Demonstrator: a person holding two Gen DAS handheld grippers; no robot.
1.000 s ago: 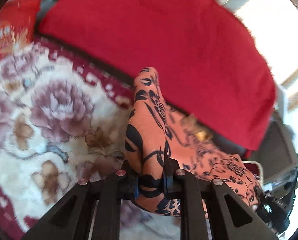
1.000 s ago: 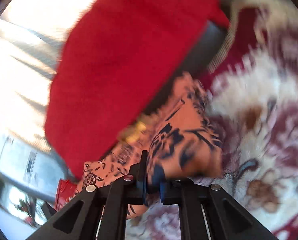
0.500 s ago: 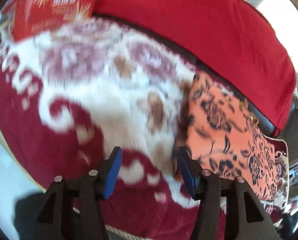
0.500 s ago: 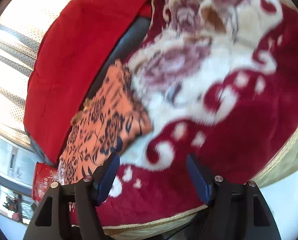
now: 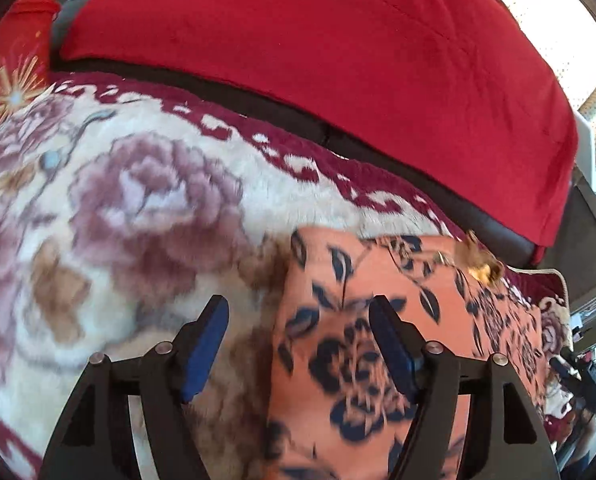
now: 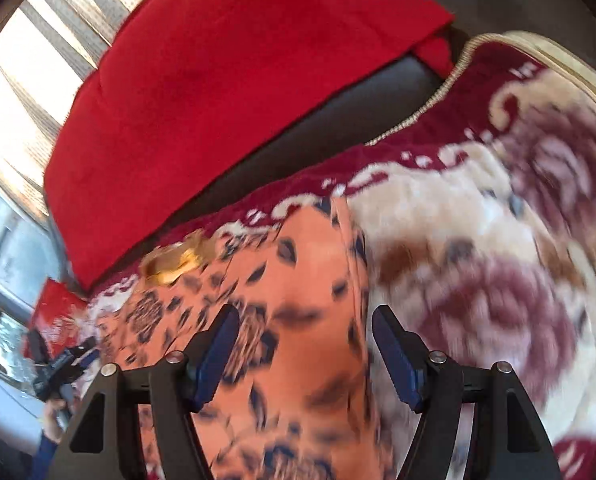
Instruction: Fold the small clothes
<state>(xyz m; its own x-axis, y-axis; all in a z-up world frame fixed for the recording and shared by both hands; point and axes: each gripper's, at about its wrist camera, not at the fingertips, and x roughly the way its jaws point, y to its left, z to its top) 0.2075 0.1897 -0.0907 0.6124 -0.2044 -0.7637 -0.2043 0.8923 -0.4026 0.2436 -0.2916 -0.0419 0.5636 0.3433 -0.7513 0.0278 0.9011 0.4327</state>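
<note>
Cloth [image 5: 378, 360] in orange floral print lies flat on the blanket [image 5: 146, 200], its long side running between both grippers, left gripper [image 5: 298, 340] opening over one edge, right gripper [image 6: 306, 344] spread wide over the other.

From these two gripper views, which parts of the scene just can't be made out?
- Orange floral garment: near end cut off by the bottom edge, both views.
- Its fold layers: blurred, right wrist view.
- Gold ornament on it: too small and blurred.
- Red packet: cut off by the left wrist view's edge.
</note>
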